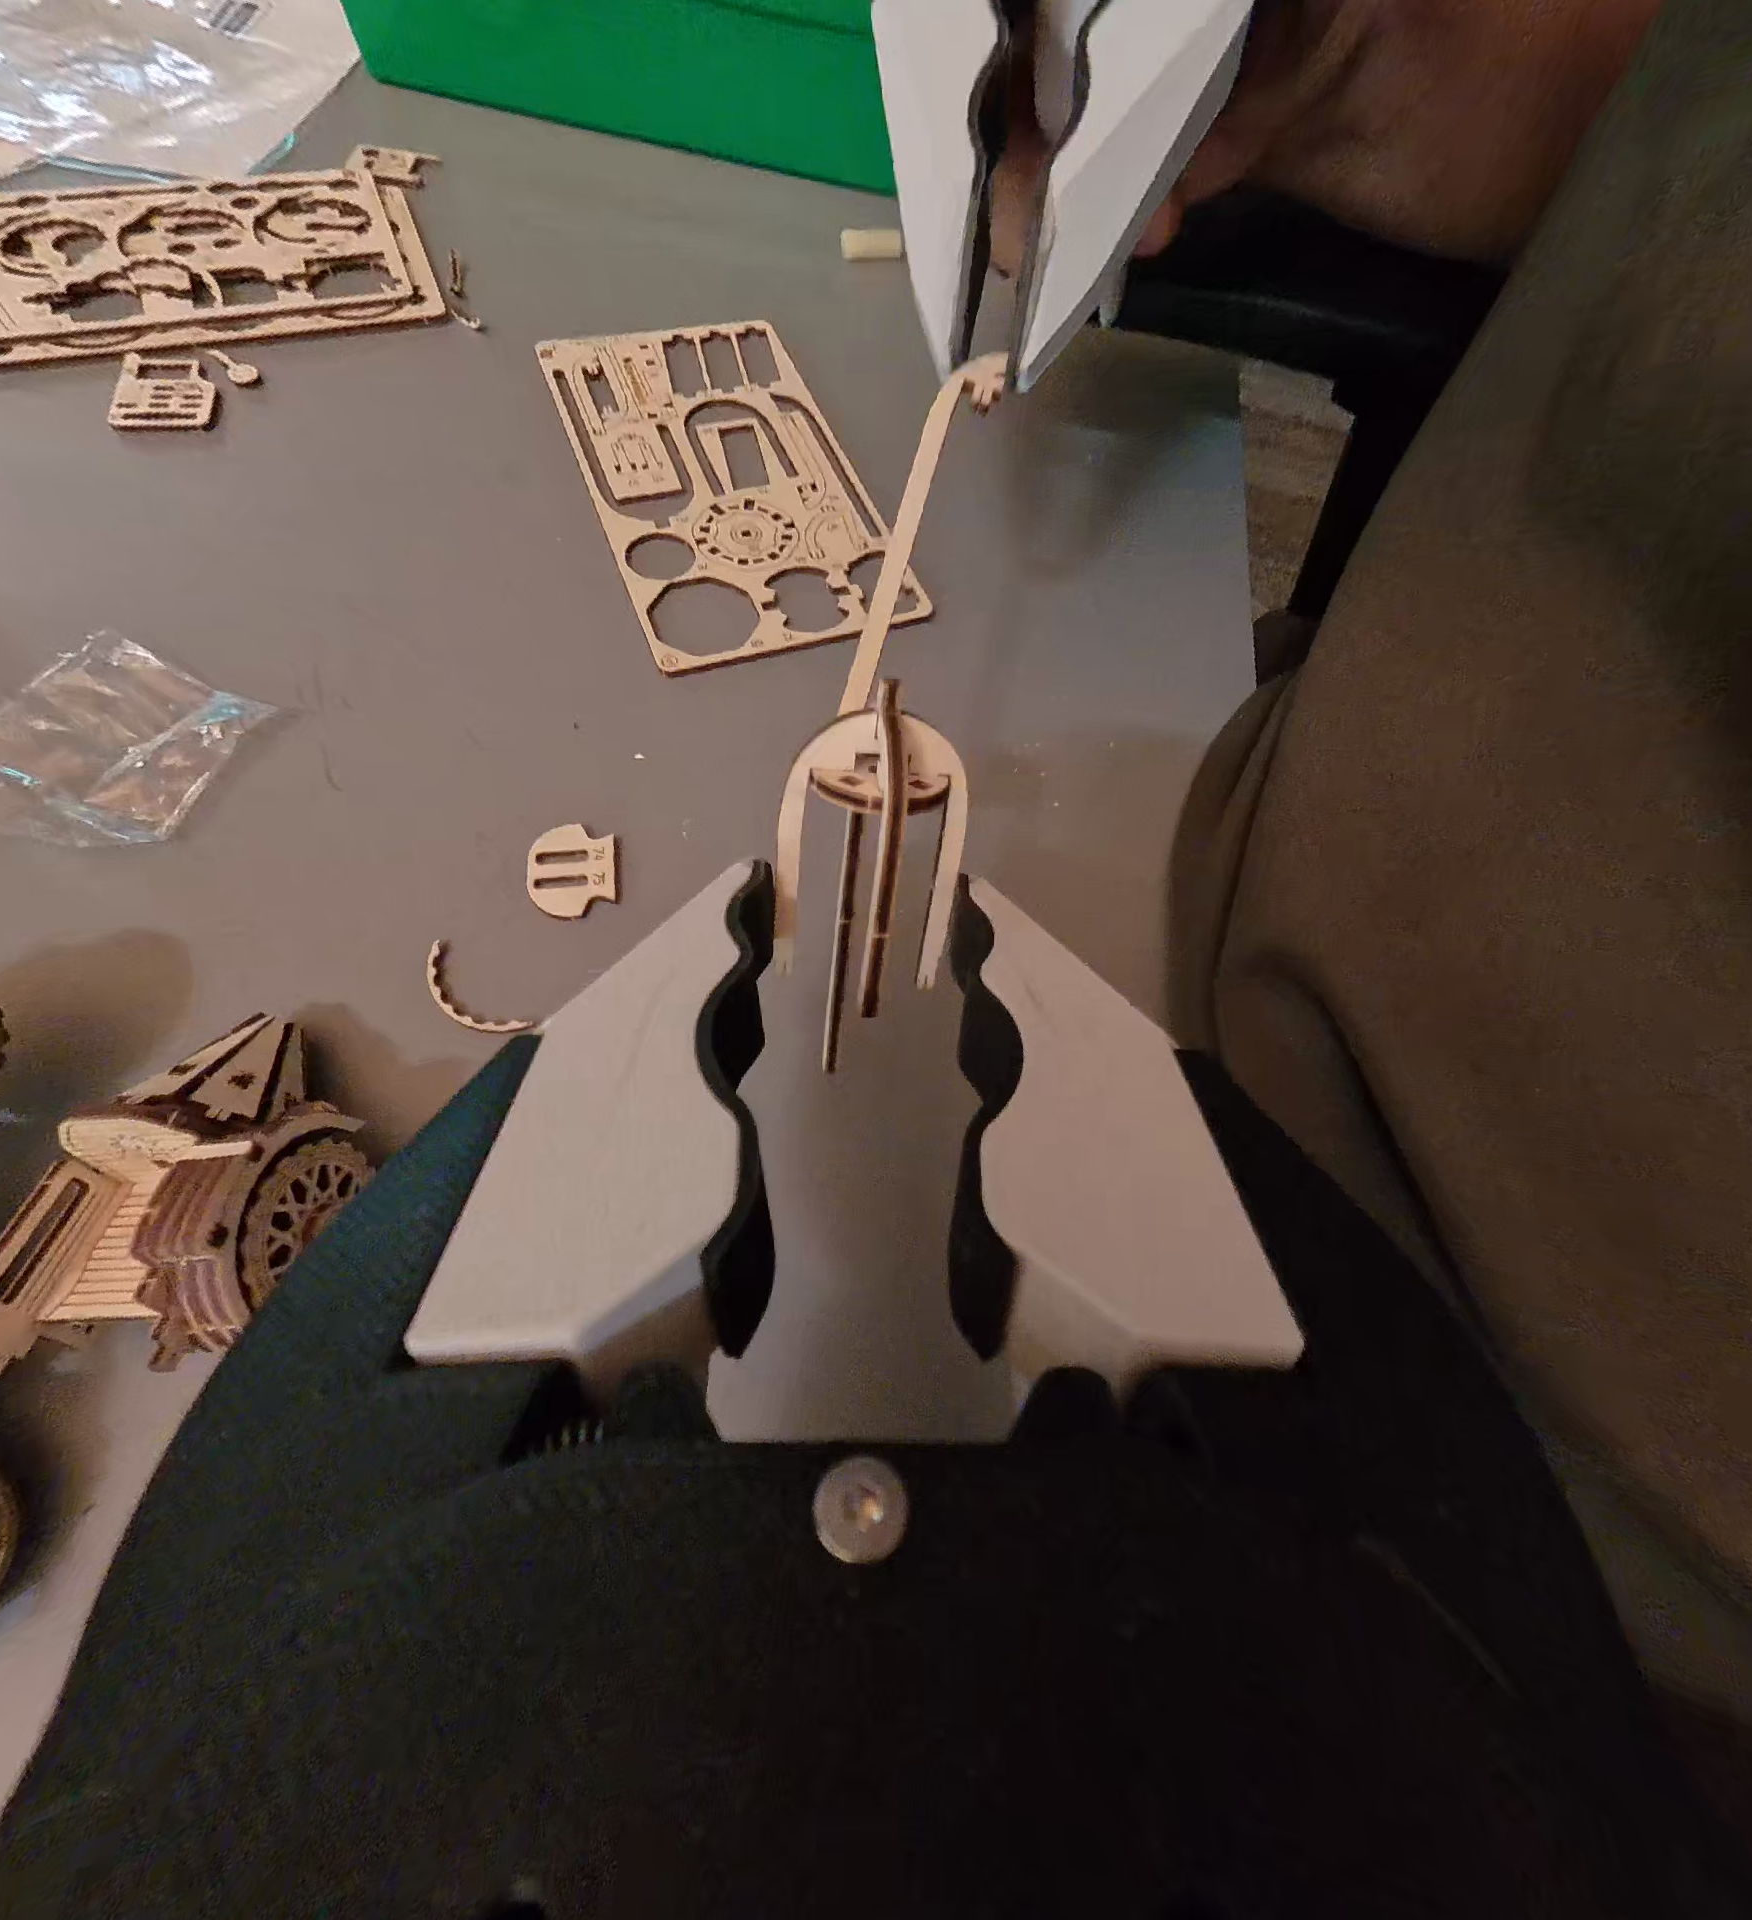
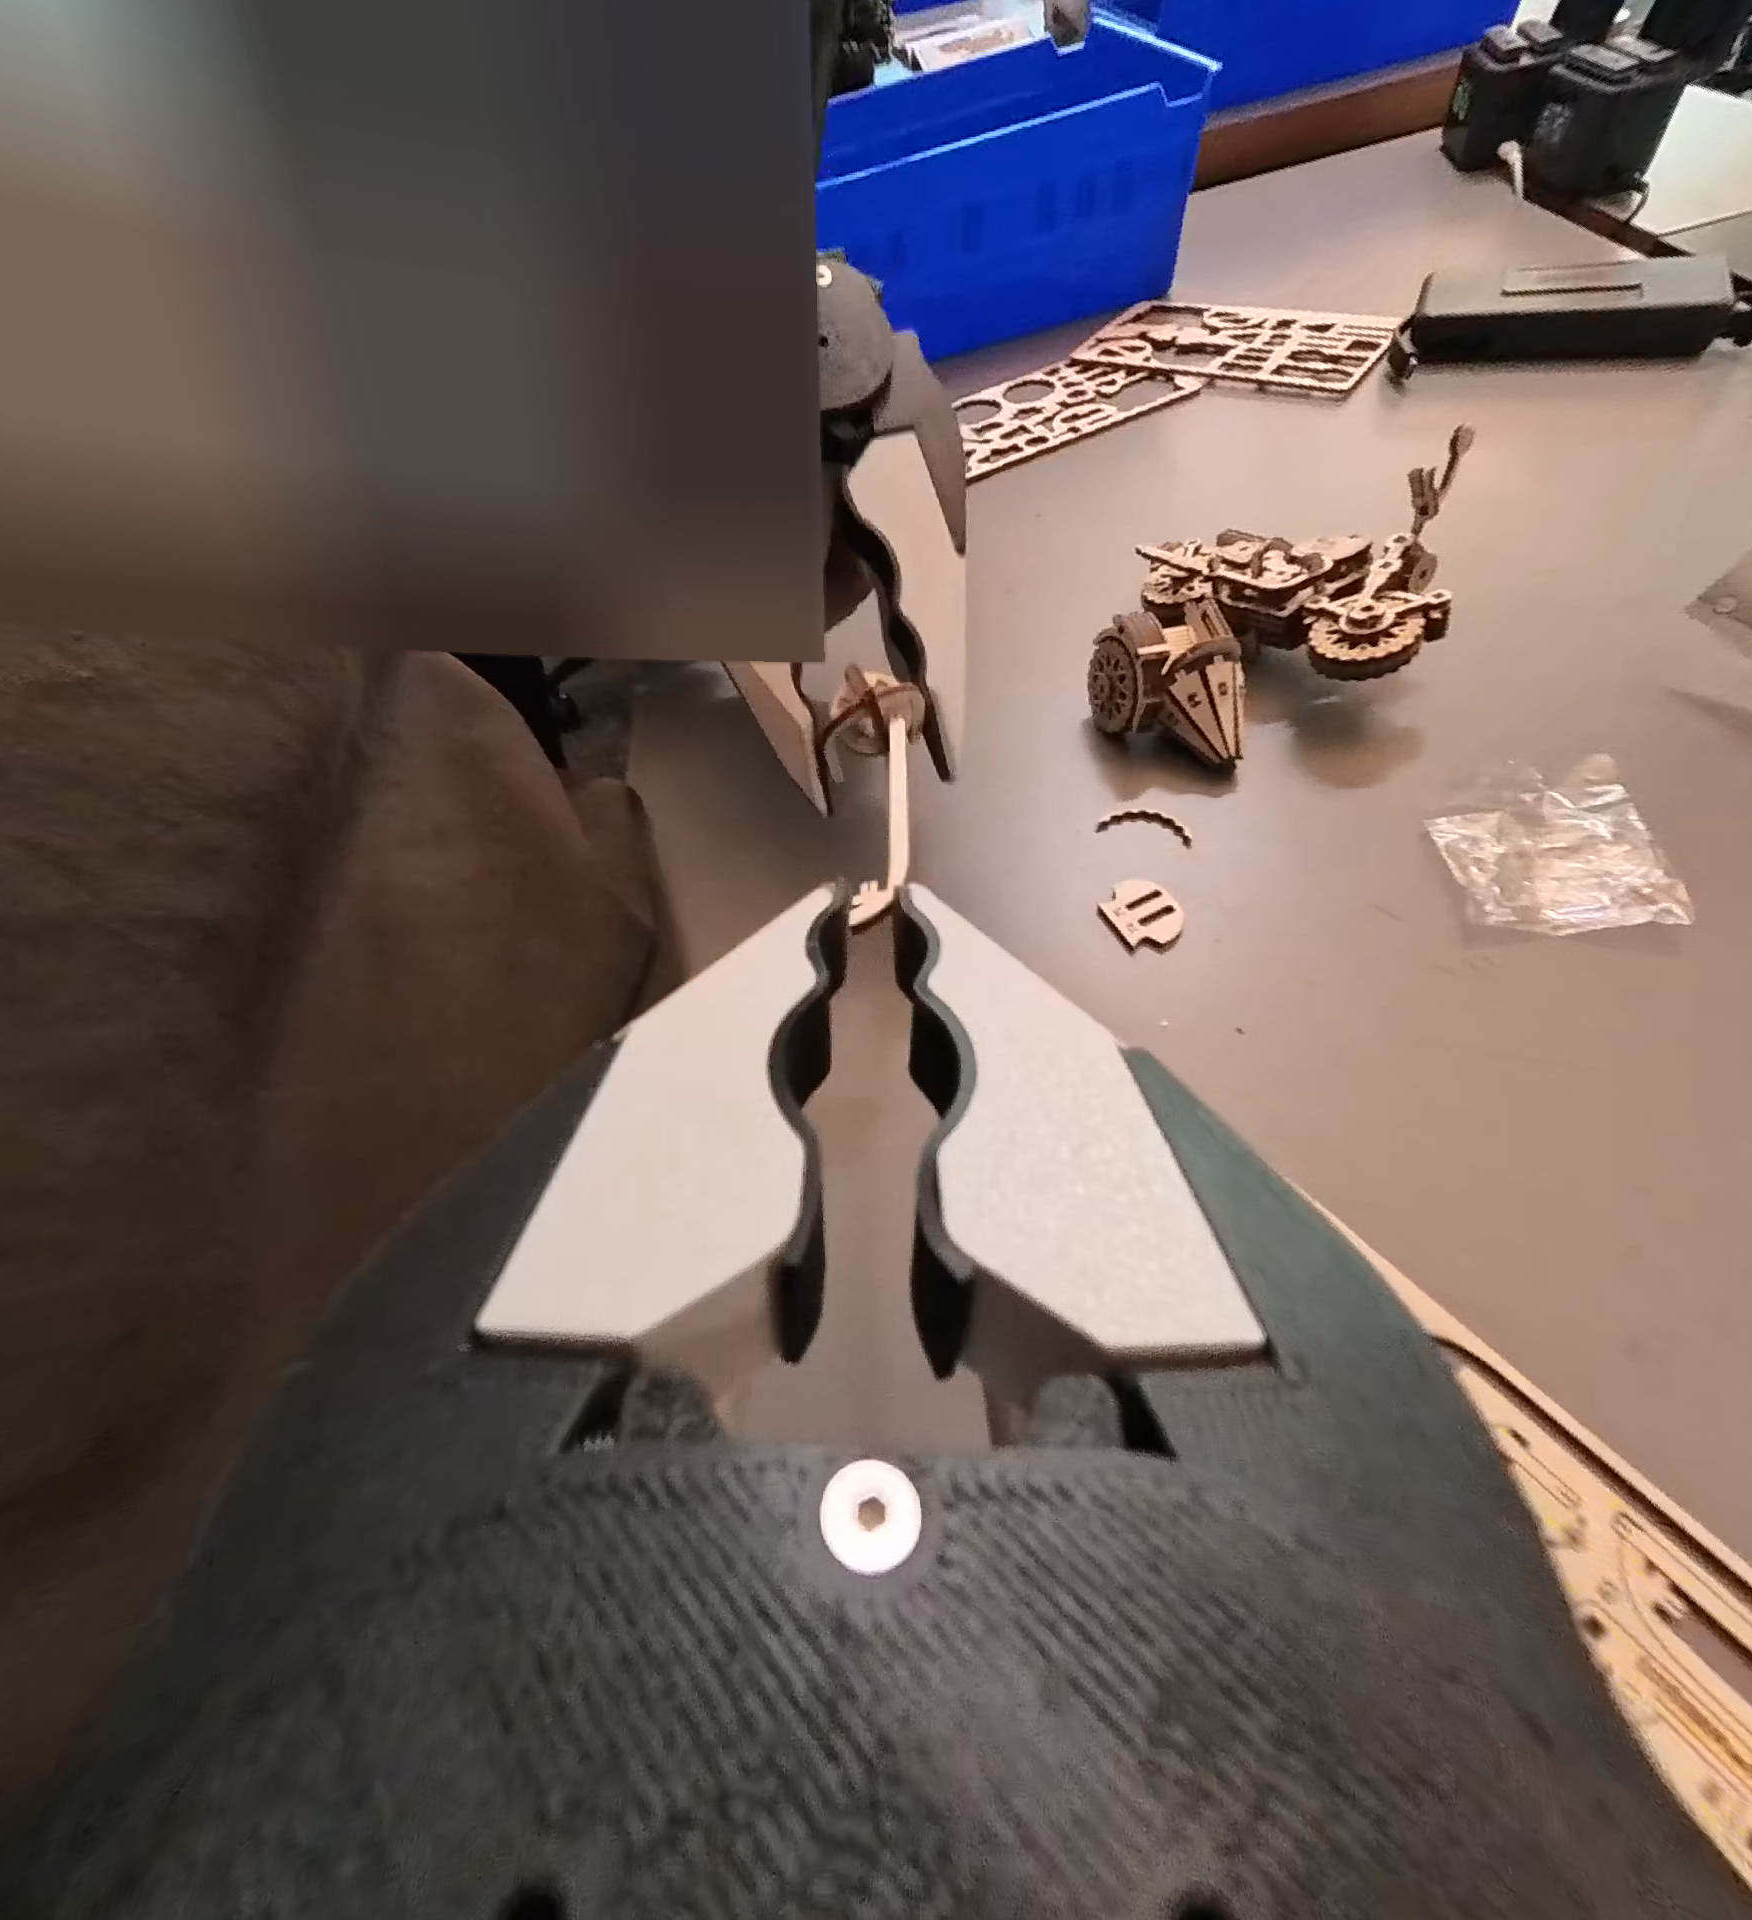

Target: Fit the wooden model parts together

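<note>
My left gripper (image 1: 867,899) is shut on a small wooden sub-assembly (image 1: 877,790): an arched fork with a round disc and upright slats, its two outer legs pressed against the finger pads. A long thin wooden strip (image 1: 908,520) runs from the top of that sub-assembly up to my right gripper (image 1: 991,369). In the right wrist view my right gripper (image 2: 872,904) is shut on the strip's notched end (image 2: 867,902). The strip (image 2: 898,800) reaches the sub-assembly (image 2: 867,717) held in the left gripper (image 2: 884,784). Both are held above the grey table (image 1: 384,623).
A part-built wooden motorcycle (image 2: 1298,613) lies on the table. Punched-out wooden sheets (image 1: 737,488) (image 1: 165,260), a small slotted round part (image 1: 571,868), a toothed curved piece (image 1: 467,997) and a plastic bag (image 1: 93,738) lie around. A green box (image 1: 623,73) and blue bins (image 2: 1007,177) stand behind. A person's clothing (image 1: 1526,935) is close on one side. My hands' fingertips stand some 9 cm from each other. To reach the toothed curved piece (image 1: 467,997) in a straight line is about 9 cm for my left fingers, about 15 cm for my right. The right camera catches it too, in the right wrist view (image 2: 1149,825).
</note>
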`<state>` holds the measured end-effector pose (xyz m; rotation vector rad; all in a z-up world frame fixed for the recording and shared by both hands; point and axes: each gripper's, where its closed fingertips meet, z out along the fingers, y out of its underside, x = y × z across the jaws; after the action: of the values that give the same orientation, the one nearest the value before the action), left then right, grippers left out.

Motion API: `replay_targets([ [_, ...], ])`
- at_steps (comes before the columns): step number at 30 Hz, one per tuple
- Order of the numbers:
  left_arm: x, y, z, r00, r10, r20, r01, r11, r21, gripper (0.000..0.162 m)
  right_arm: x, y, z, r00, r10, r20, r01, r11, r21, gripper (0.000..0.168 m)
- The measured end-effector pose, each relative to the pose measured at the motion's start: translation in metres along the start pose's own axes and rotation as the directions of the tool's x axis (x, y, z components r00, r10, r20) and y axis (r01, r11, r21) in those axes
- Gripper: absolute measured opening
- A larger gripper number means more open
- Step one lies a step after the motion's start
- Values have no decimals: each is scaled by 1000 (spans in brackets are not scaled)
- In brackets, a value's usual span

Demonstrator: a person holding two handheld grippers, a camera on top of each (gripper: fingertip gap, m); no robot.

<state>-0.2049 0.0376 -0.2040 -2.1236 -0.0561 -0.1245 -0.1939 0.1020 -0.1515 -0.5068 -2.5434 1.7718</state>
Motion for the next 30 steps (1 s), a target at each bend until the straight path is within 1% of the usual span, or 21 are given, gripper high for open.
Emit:
replay_targets([
  [3, 1, 6, 4, 1000, 19, 12, -18, 999, -46, 34, -3, -4, 0, 1000, 4, 17, -5, 1000, 22, 6],
  [5, 0, 9, 7, 999, 32, 27, -30, 997, -73, 34, -6, -7, -1, 999, 4, 33, -5, 999, 40, 0],
  [7, 1, 9, 9, 998, 46, 36, -43, 995, -90, 34, -6, -8, -1, 999, 8, 34, -10, 999, 47, 0],
  [13, 3, 12, 14, 997, 71, 42, -66, 990, -122, 34, 1, 0, 0, 1000, 1, -4, -1, 1000, -3, 0],
  [14, 2, 12, 13, 997, 63, 46, -57, 991, -119, 34, 4, 4, -1, 1000, 12, -13, -12, 1000, -16, 2],
  [16, -1, 11, 10, 998, 42, 52, -36, 994, -103, 34, 8, 16, -2, 999, 32, -16, -33, 996, -78, 9],
  [18, -3, 8, 7, 998, 21, 54, -16, 996, -82, 34, 8, 37, -2, 1000, 24, -15, -27, 979, -202, 12],
  [20, -4, 7, 5, 998, 5, 56, -1, 998, -68, 34, 0, 56, 2, 1000, 3, 11, 0, 952, -306, 13],
  [23, -6, 10, 3, 998, -5, 63, 10, 997, -72, 34, -13, 75, 13, 998, -41, 57, 61, 905, -422, 13],
  [26, -4, 11, 3, 998, -11, 60, 15, 997, -74, 34, -32, 97, 26, 988, -64, 142, 128, 853, -506, 17],
  [28, -2, 10, 3, 999, -14, 52, 18, 997, -70, 34, -31, 109, 32, 983, -119, 140, 177, 816, -550, 25],
  [29, -1, 10, 3, 999, -13, 49, 16, 997, -70, 34, -30, 108, 35, 978, -156, 137, 206, 815, -542, 22],
  [30, 0, 10, 3, 999, -10, 47, 13, 997, -71, 34, -30, 108, 36, 973, -180, 142, 229, 809, -541, 26],
])
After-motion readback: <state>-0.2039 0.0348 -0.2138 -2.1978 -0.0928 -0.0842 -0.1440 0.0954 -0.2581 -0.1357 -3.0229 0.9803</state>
